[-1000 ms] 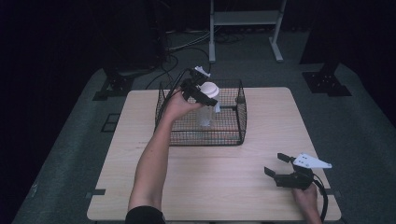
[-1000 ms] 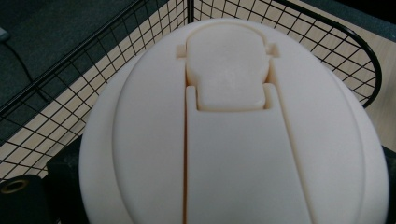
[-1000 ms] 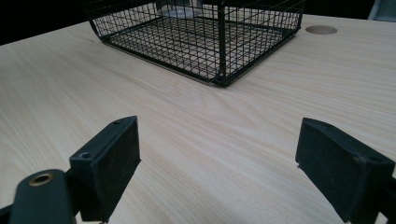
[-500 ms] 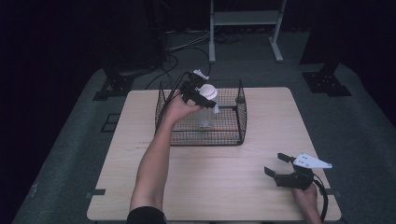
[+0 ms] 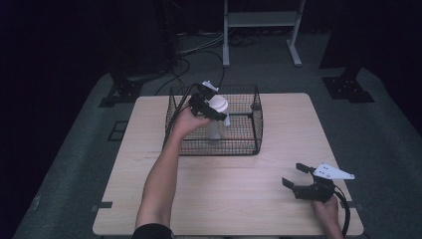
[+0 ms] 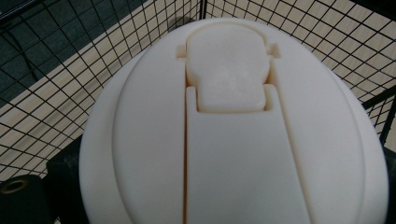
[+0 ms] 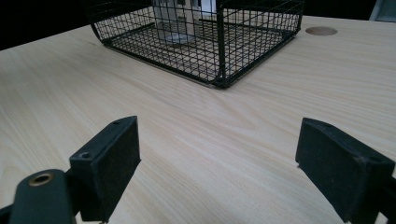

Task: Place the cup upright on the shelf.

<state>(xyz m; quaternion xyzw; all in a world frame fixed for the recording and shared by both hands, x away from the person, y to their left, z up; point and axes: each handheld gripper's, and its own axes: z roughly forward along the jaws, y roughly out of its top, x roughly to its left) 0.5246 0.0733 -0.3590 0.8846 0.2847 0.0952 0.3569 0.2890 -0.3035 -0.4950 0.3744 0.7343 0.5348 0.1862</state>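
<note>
Where one basket (image 5: 249, 144) stands, one bottle (image 5: 217, 105).

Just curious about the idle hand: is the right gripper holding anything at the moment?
No: the right gripper has its jaws wide apart over bare table, nothing between them.

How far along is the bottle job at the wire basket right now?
Done: the bottle, with its white lid on, stands inside the wire basket on the table. In hand: the left gripper is at the lid, the grip hidden. The right gripper rests open near the table's right front. Left: letting go or lifting it, I cannot tell which.
</note>
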